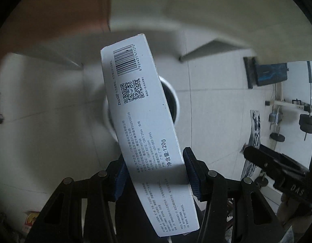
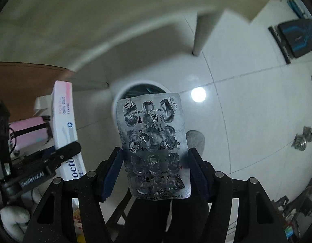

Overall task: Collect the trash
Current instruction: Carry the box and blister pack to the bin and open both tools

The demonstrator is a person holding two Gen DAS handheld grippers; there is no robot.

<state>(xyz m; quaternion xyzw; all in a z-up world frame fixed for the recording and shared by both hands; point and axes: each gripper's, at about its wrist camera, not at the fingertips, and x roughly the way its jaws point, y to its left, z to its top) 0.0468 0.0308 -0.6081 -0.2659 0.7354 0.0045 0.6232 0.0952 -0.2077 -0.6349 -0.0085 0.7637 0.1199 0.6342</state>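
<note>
My left tongs [image 1: 156,172] are clamped across the sides of a long cardboard box [image 1: 143,121], which hangs over the white bin [image 1: 175,101] on the tiled floor [image 1: 216,111]. My right tongs [image 2: 156,172] pinch the edges of an emptied pill sheet [image 2: 153,147], also above the bin. Both look light. I judge the box stiff but crushable, so its narrow sides suit the grip. The foil sheet is thin, bendy and likely slippery.

A white round bin [image 2: 123,93] stands on the pale tiled floor [image 2: 247,105], with dumbbell weights [image 2: 302,138] resting well apart.
</note>
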